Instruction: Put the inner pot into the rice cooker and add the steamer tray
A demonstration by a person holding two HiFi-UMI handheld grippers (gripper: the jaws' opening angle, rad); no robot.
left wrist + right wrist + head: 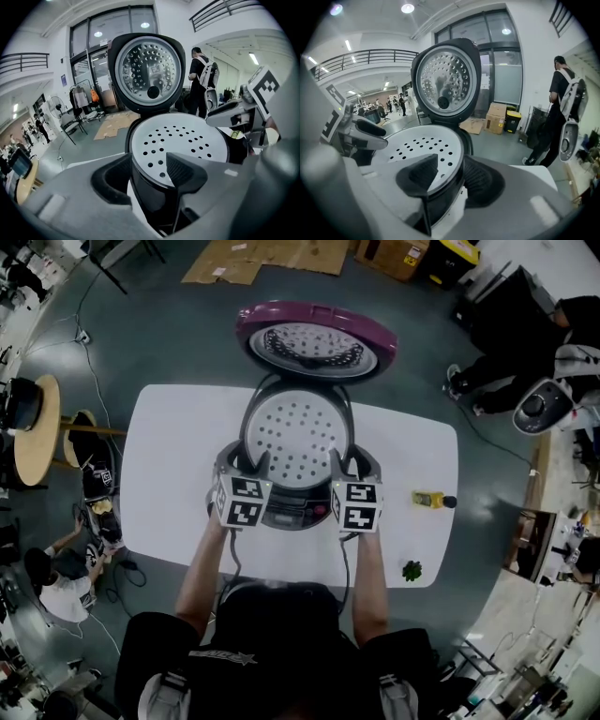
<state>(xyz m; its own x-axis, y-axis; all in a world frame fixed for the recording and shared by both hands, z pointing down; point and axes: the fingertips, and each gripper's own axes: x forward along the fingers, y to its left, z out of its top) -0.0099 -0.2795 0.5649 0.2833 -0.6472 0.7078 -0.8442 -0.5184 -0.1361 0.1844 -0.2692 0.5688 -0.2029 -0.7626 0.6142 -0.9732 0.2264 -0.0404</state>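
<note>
- Straddling the rim from opposite sides, the left gripper (248, 463) and the right gripper (350, 463) each stand with one jaw above the steamer tray (298, 437) and the other jaw outside the wall of the rice cooker (292, 514). A two-sided position like this suits keeping a wide, shallow tray level.
- Both pairs of jaws are spread. The tray rim passes between the pads in each gripper view, but no pad appears pressed on it, so neither tool pinches anything.
- The steamer tray sits level in the mouth of the cooker, perforated face up. It appears to rest on its own support, so the placing step looks complete.
- The inner pot cannot be told apart from the cooker. The dark wall under the tray rim in the gripper views may be the pot, and it is judged to be inside.
- The lid (314, 338) stands swung back, clear of the opening, which leaves access from above.
- Only the head view shows the layout. The cooker stands mid-table on the white table (169, 465), with a yellow object (428, 499) and a small green item (412, 570) well apart from it on the right.
- Only the gripper views show the rim in profile, the perforated plate under the lid, the opposite gripper across the tray, and a person with a backpack (562, 108) in the background.
</note>
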